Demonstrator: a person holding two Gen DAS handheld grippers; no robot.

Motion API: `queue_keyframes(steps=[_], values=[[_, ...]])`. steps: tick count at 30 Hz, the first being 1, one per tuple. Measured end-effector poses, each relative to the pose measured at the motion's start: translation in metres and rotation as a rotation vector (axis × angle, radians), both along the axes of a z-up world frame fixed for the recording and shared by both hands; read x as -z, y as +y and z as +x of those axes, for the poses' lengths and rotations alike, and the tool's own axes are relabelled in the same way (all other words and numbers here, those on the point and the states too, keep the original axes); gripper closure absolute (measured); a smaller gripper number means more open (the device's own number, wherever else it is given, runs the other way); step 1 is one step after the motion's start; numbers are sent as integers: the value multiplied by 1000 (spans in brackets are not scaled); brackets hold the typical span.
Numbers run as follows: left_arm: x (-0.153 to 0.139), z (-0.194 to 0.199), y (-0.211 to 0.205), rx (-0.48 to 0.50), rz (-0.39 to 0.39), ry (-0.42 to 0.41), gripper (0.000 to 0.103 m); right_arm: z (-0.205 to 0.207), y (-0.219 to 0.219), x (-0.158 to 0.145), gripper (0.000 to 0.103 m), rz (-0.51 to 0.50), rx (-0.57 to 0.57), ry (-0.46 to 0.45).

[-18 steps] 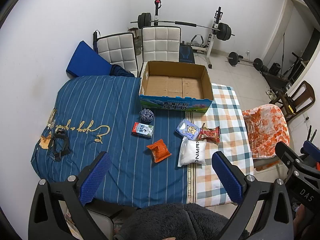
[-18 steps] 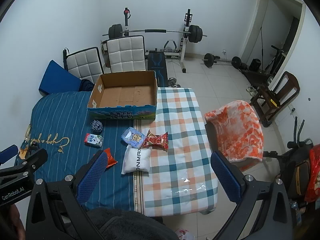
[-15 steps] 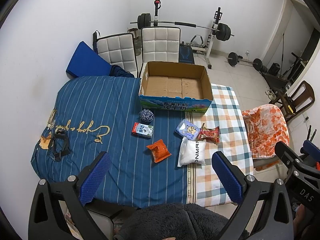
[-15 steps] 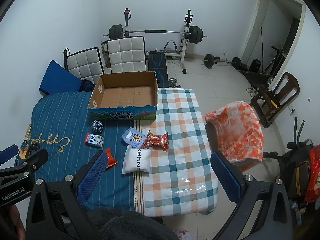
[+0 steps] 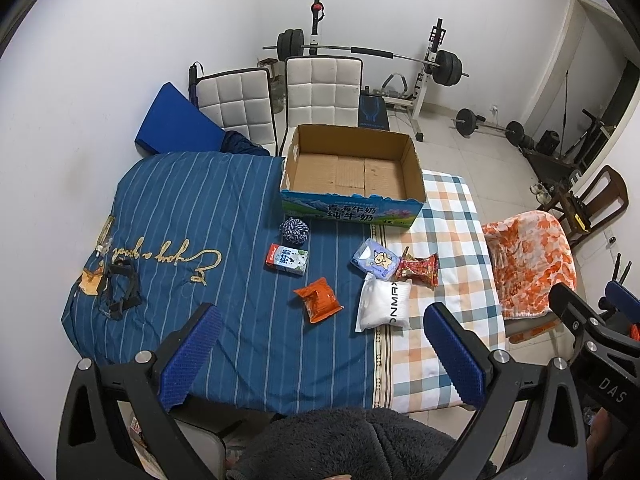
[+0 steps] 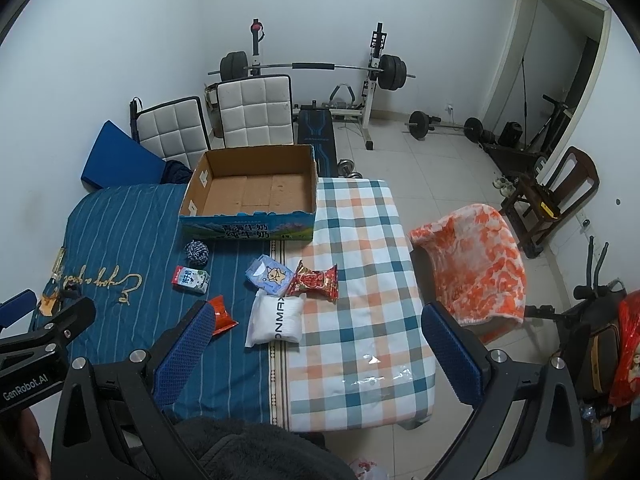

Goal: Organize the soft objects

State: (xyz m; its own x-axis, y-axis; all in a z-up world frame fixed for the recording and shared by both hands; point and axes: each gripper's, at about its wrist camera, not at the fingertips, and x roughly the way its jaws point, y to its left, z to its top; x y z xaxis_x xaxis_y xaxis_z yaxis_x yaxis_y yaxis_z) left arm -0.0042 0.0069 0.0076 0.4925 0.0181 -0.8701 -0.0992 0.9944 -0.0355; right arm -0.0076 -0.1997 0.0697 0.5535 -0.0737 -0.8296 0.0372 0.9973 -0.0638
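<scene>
- Cardboard box (image 5: pixel 352 172): empty, at the table's (image 6: pixel 360 344) far edge.
- Six soft items, white pouch (image 5: pixel 384 306) included: loose before the box, none stowed.
- Left gripper (image 5: pixel 320 354), right gripper (image 6: pixel 316 354): jaws spread, holding nothing; task unstarted.

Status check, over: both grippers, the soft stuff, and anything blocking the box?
Left gripper open, empty. Right gripper open, empty. Six items loose on bed, white pouch nearest; cardboard box empty. Nothing in the way.

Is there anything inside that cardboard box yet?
No, the cardboard box shows only its bare brown bottom, while the white pouch and the orange packet lie on the cloth in front of it.
</scene>
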Motion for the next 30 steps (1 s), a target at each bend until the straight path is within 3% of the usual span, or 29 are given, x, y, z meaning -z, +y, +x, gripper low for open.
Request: queue_keyframes(steps=[11,16,30], values=[[-10,-3,0,-6,0,-9,0,-1,5,-3,0,1,-1,-8],[-15,-2,3,-12,2,-19,0,1,12,-23,0,6,-7,-21],[-15,-1,4,-27,15,-31,0,5,8,-16,0,19,-12,-28]])
